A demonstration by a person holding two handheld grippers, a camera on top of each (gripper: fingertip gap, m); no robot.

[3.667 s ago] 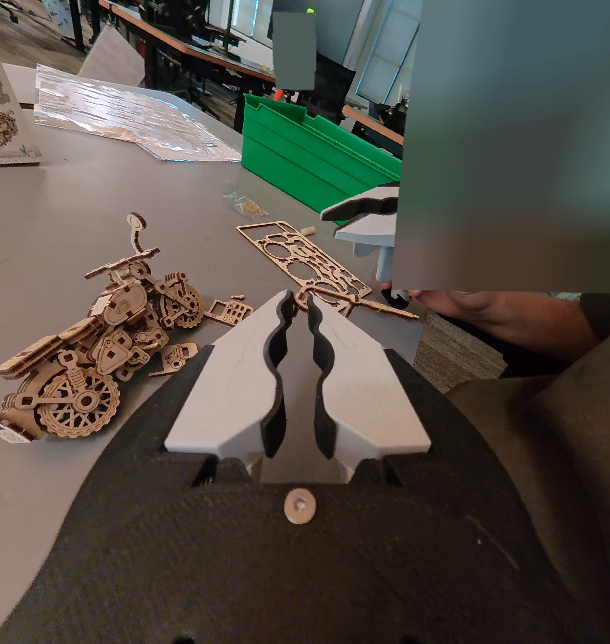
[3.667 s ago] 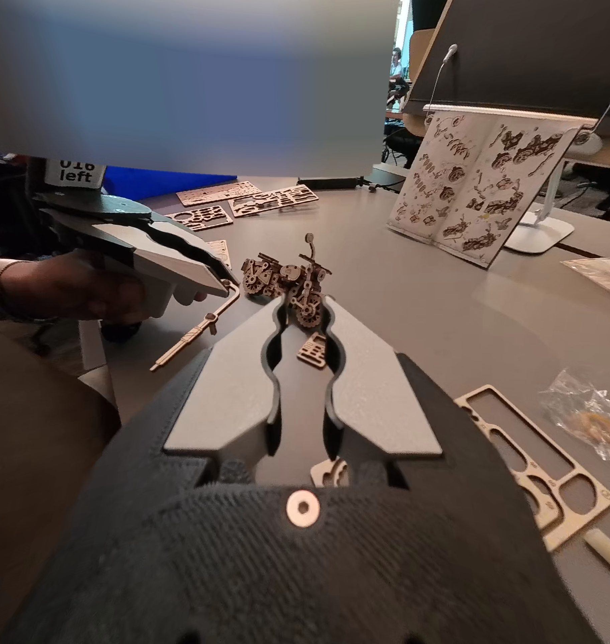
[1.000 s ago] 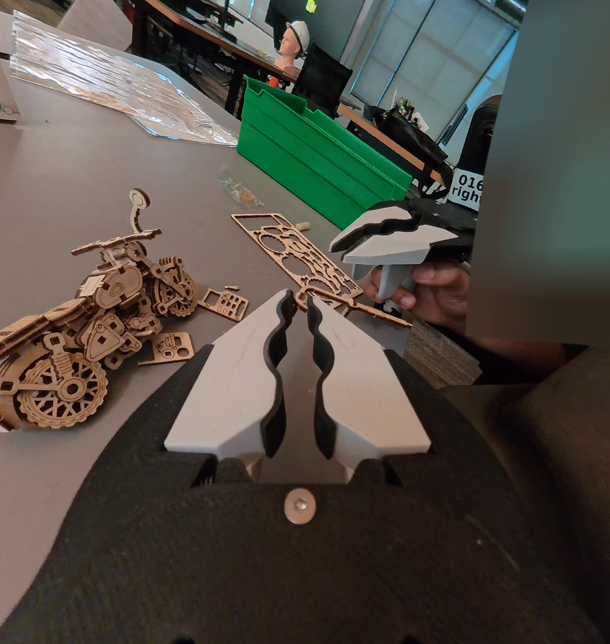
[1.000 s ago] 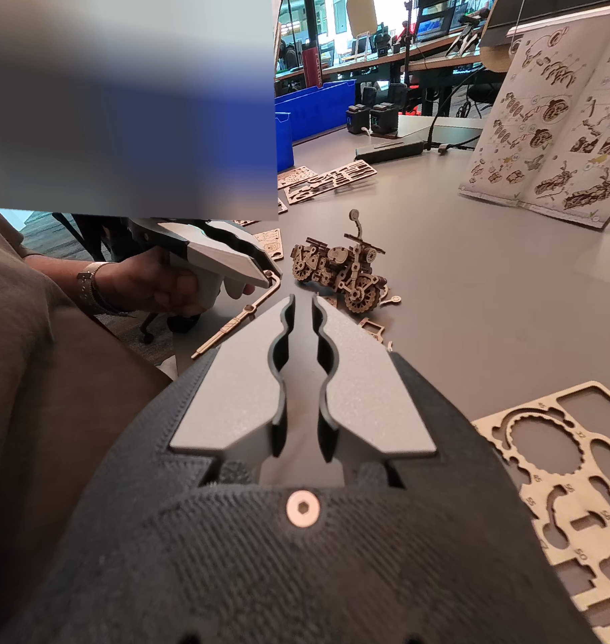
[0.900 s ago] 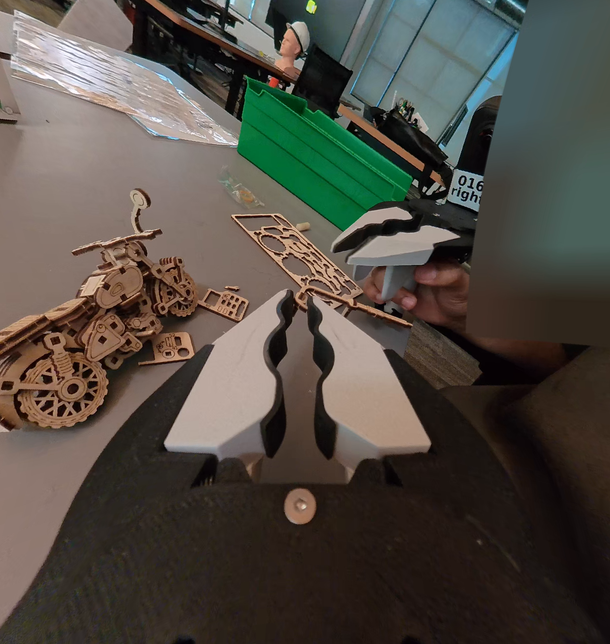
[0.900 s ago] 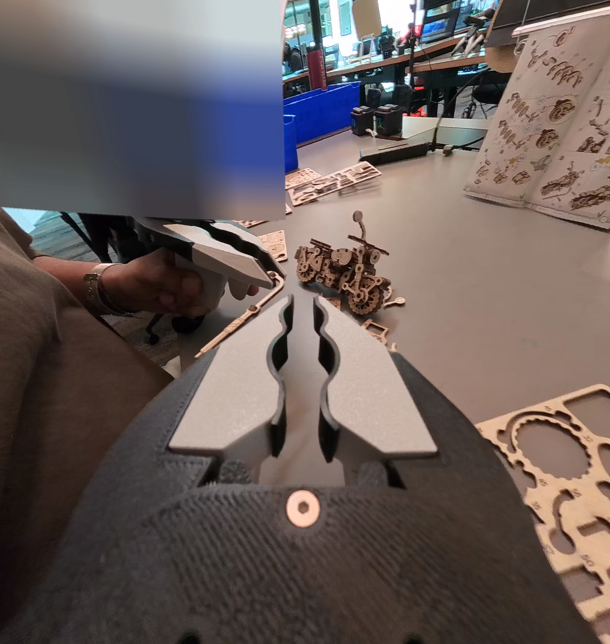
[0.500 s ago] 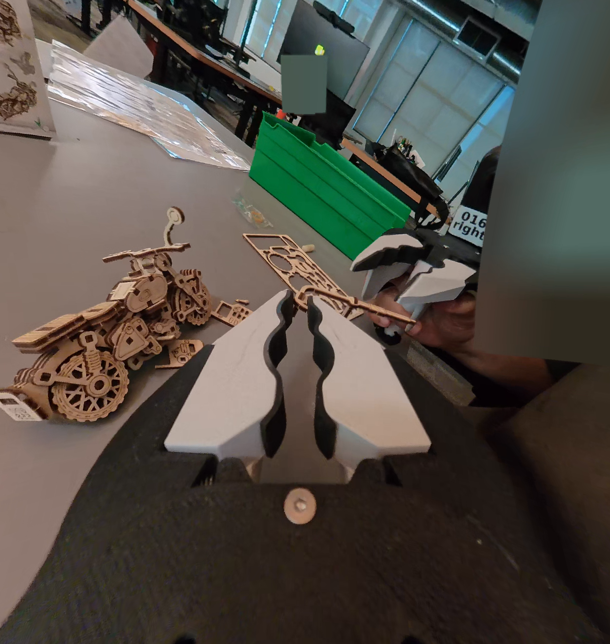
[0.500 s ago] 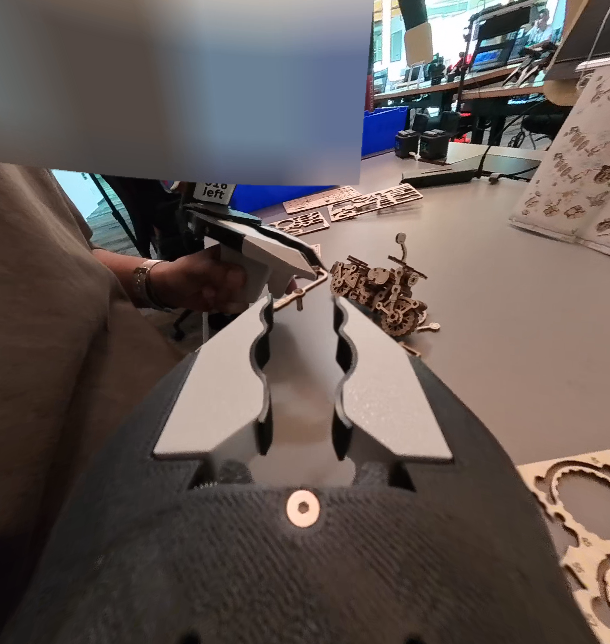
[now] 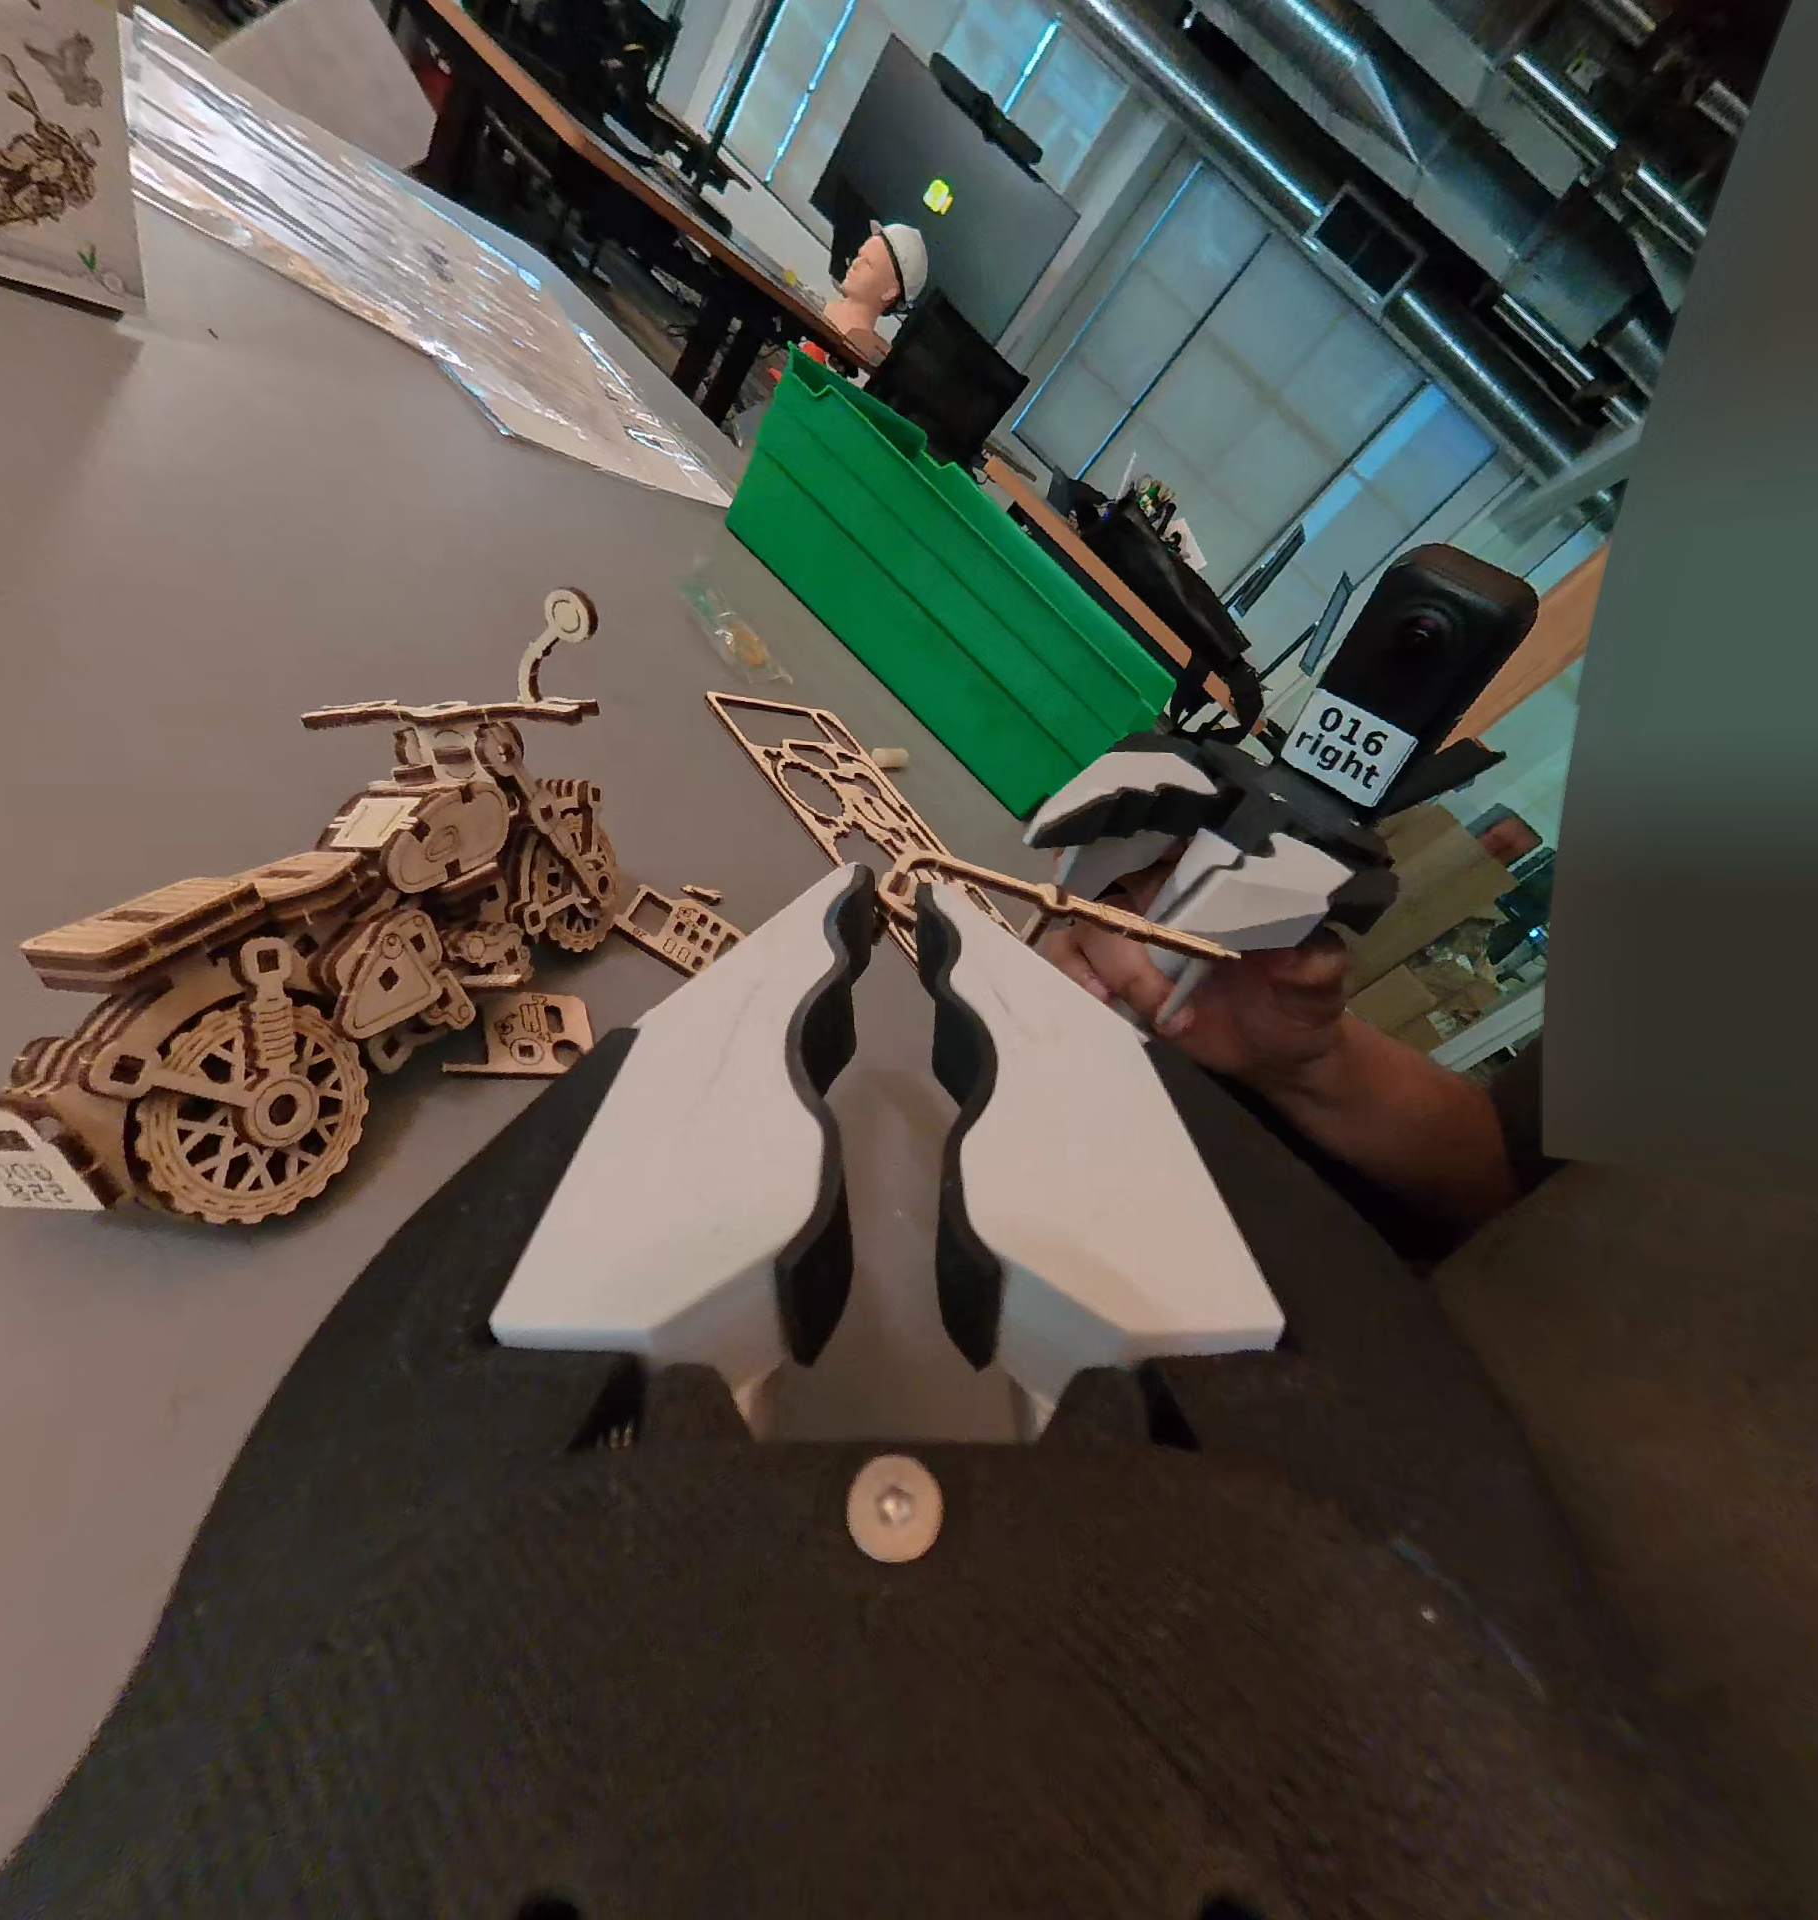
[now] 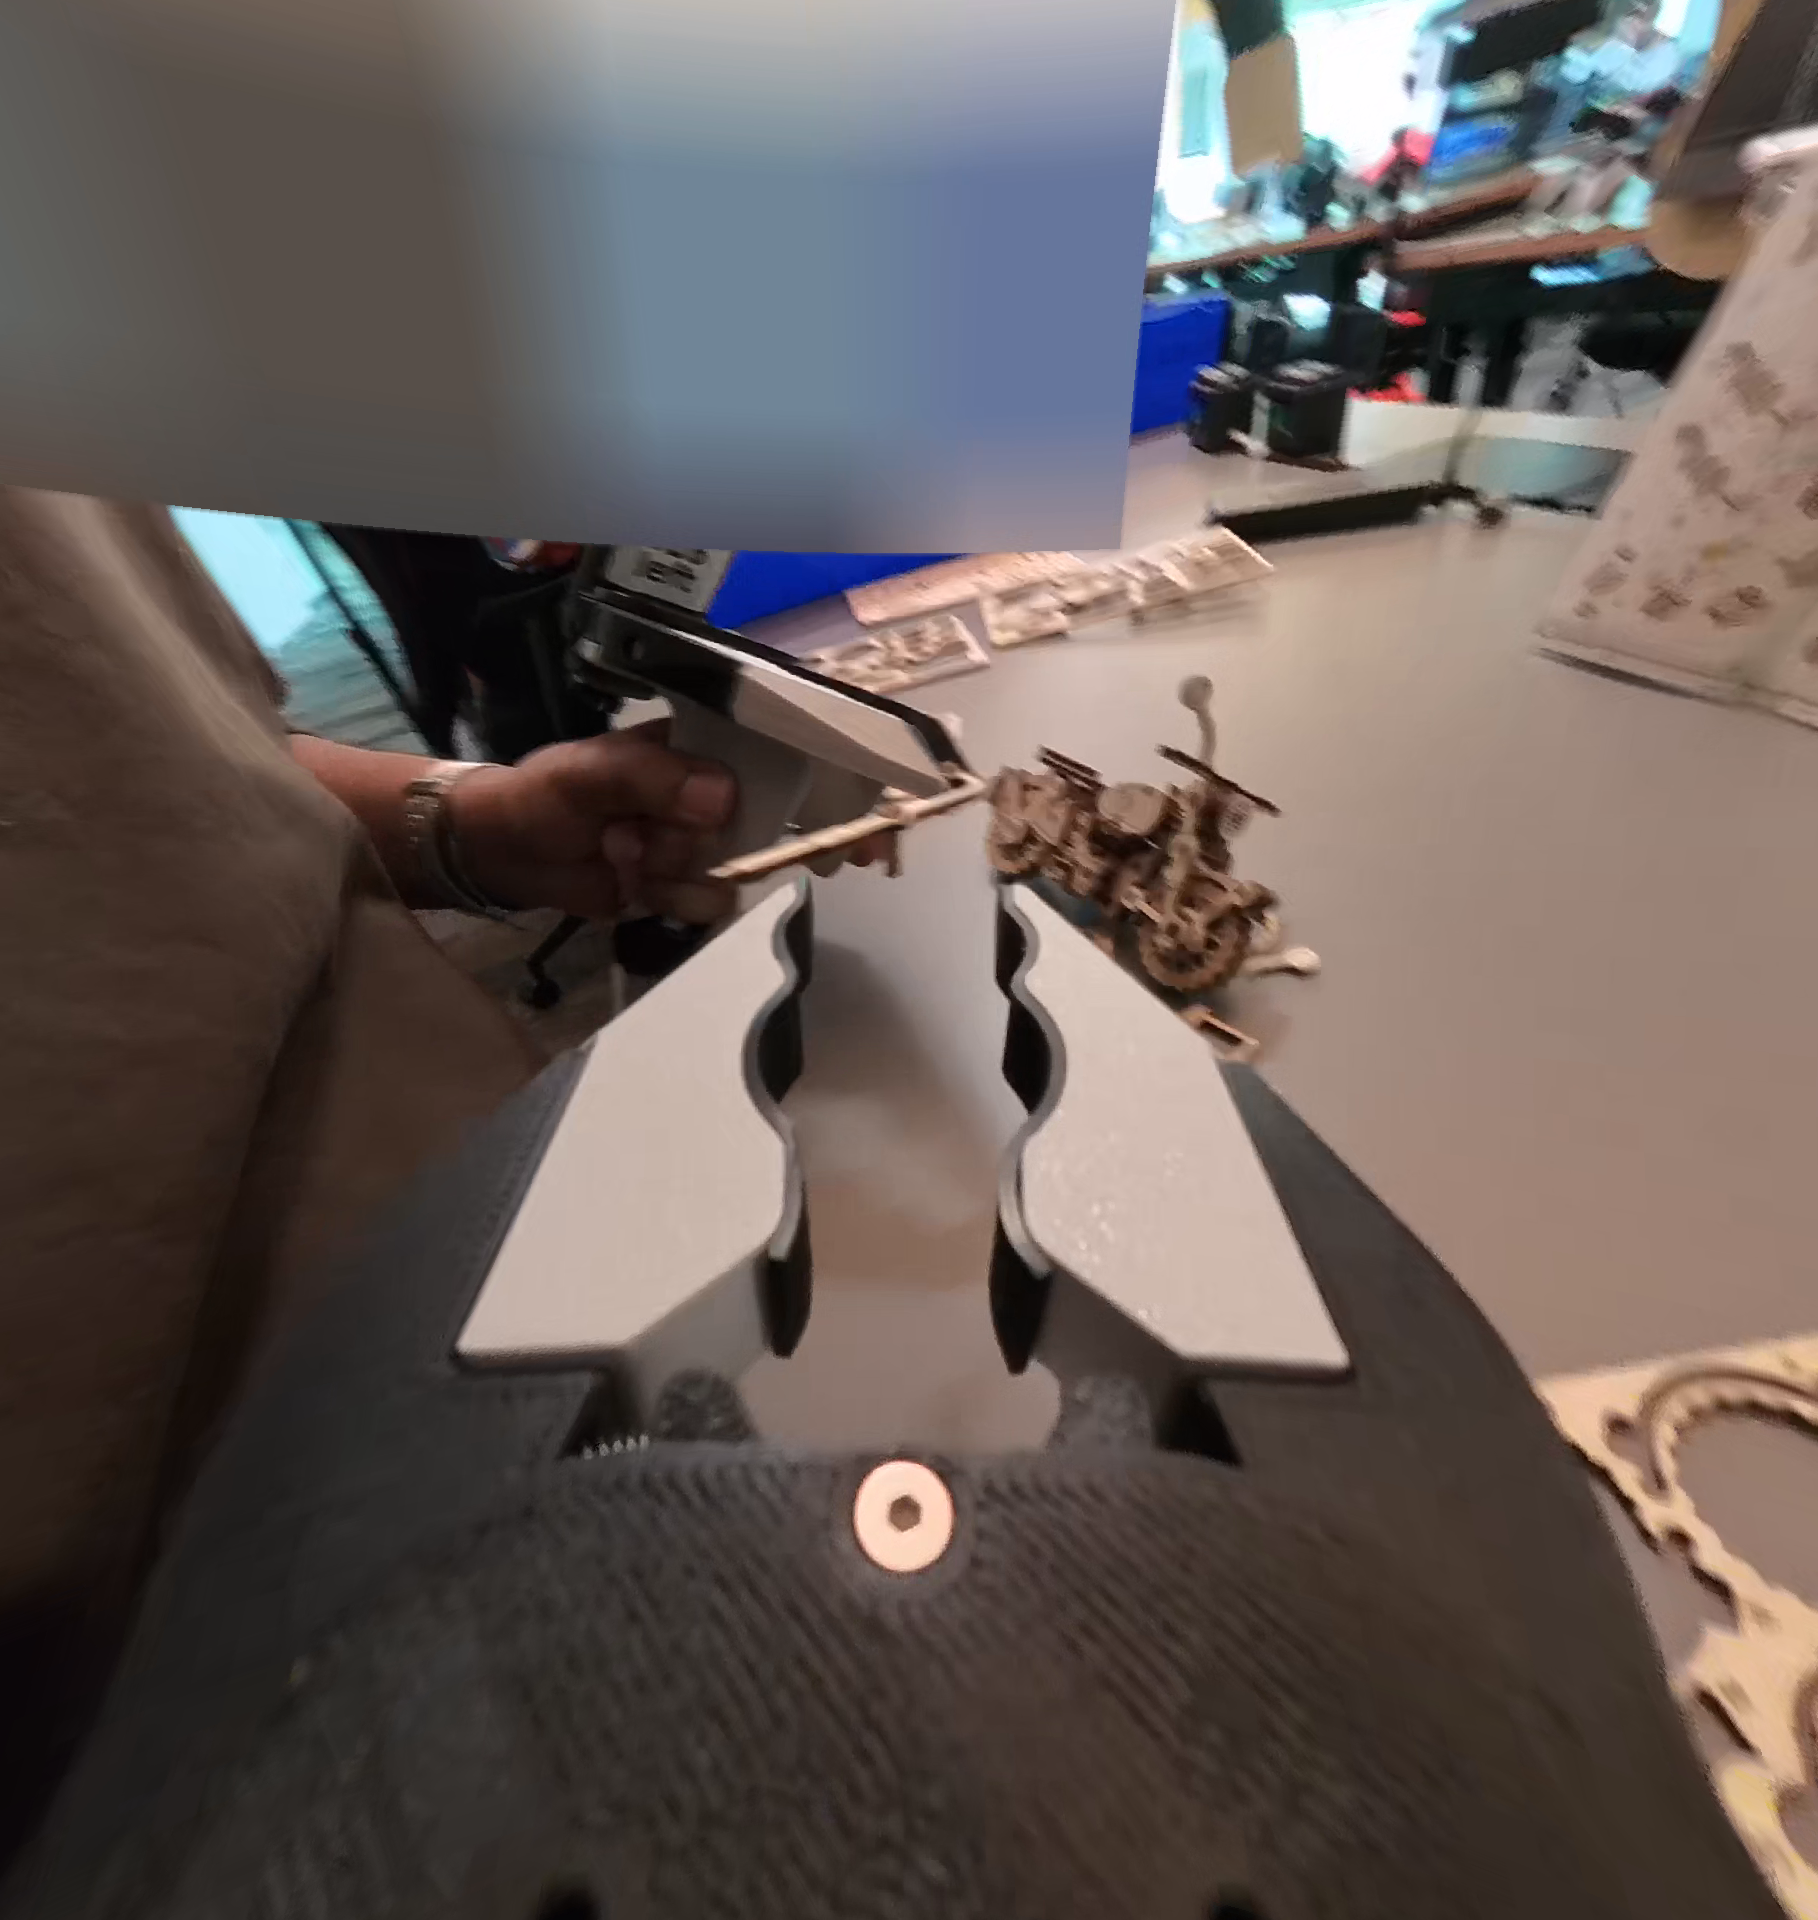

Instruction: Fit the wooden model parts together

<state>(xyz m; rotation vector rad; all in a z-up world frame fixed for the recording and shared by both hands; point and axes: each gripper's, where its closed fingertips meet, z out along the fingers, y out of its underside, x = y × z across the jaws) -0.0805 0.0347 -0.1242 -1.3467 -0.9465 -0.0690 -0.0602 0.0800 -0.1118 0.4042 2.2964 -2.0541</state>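
Observation:
My left gripper (image 9: 892, 888) is shut on the ring end of a long thin wooden part (image 9: 1071, 909) and holds it above the grey table (image 9: 261, 520). The part's free end points right, by my right gripper's (image 9: 1102, 873) open fingers. In the right wrist view my right gripper (image 10: 903, 904) is open and empty. The left gripper (image 10: 884, 748) and the held part (image 10: 843, 842) are just beyond its left fingertip. The assembled wooden motorcycle (image 9: 292, 935) stands on the table to the left; it also shows in the right wrist view (image 10: 1144, 862).
A cut-out wooden sheet (image 9: 832, 790) and small loose pieces (image 9: 676, 925) lie beside the motorcycle. A green bin (image 9: 936, 623) stands behind. Another cut-out sheet (image 10: 1715, 1507) lies at the lower right, an instruction sheet (image 10: 1767, 520) stands at the back right, and more part sheets (image 10: 1040, 603) lie farther back. Left tips to right tips: about 6 cm. From my left tips it is roughly 10 cm to the assembled wooden motorcycle (image 9: 292, 935); from my right, 15 cm. It turns up in the right wrist view (image 10: 1070, 791) as well.
My right gripper has opened wide and come up to the free end of the held part. My left gripper has lifted the part higher off the table.

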